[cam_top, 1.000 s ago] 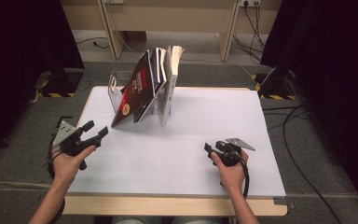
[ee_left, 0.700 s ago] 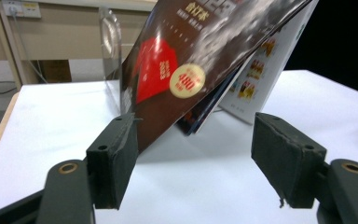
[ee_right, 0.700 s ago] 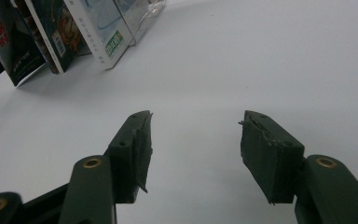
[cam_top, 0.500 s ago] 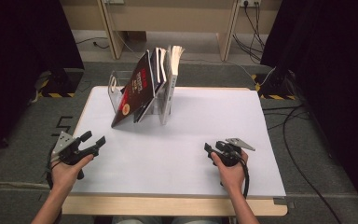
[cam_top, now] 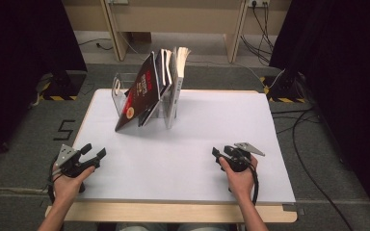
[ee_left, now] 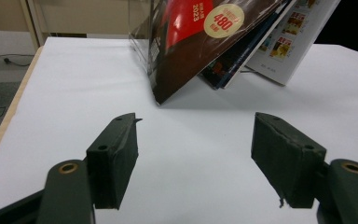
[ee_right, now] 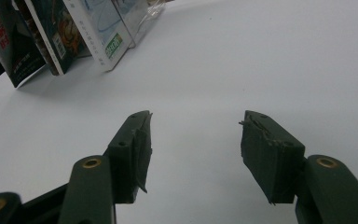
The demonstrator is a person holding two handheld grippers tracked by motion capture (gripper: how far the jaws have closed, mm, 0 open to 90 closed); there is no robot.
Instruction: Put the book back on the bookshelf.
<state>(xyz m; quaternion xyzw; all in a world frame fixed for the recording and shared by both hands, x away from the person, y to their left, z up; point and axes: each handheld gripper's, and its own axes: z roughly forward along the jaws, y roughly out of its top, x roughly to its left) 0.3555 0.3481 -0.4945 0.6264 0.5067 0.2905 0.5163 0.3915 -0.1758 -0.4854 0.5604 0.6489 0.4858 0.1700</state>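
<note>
A row of books leans left in a clear acrylic stand [cam_top: 117, 89] at the back of the white table [cam_top: 192, 125]. The front one is a dark red magazine [cam_top: 139, 94] [ee_left: 200, 37]; behind it stand a blue-edged book [ee_left: 233, 70] and a white book [cam_top: 173, 91] [ee_left: 293, 42]. My left gripper [cam_top: 94, 150] [ee_left: 196, 126] is open near the table's front left, pointing at the magazine's lower corner, with nothing between its jaws. My right gripper [cam_top: 220, 153] [ee_right: 196, 121] is open at the front right, empty, with the books [ee_right: 93, 28] far off to its upper left.
The table's wooden front edge [cam_top: 173, 211] lies just below both hands. The left edge of the table [ee_left: 9, 112] runs close beside the left gripper. Cables [cam_top: 303, 125] trail on the floor to the right, and a wooden bench [cam_top: 173, 19] stands behind the table.
The left gripper has dropped back toward the front edge of the table, still open. The right gripper and the books have not moved.
</note>
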